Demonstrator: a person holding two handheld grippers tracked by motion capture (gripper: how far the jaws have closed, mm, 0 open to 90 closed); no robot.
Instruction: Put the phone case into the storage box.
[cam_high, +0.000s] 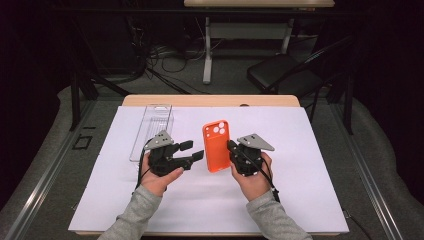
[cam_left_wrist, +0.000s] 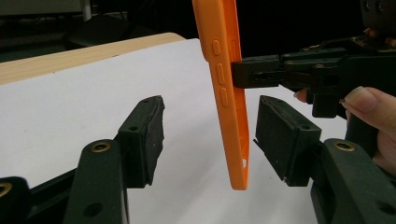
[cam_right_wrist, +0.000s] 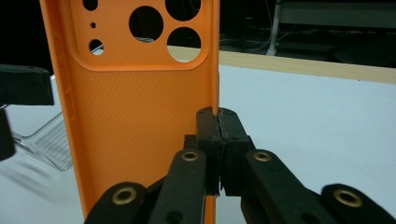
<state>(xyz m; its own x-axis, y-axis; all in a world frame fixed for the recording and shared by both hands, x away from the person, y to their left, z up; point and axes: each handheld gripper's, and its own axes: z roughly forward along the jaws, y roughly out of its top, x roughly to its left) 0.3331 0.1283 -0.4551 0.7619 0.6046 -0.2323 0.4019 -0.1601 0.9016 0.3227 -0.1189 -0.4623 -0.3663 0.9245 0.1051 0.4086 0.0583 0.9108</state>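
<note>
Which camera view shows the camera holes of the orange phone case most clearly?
The right gripper view: the orange silicone phone case shows its round holes large. The high view shows them small; the left gripper view shows its edge.

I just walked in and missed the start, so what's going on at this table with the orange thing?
A person is working with a gripper in each hand over a white-covered table. The right gripper is shut on one side edge of an orange phone case, holding it up. The left gripper is open, its pads on either side of the case's opposite edge without pressing on it. A clear plastic tray lies on the table beyond the left gripper.
</note>
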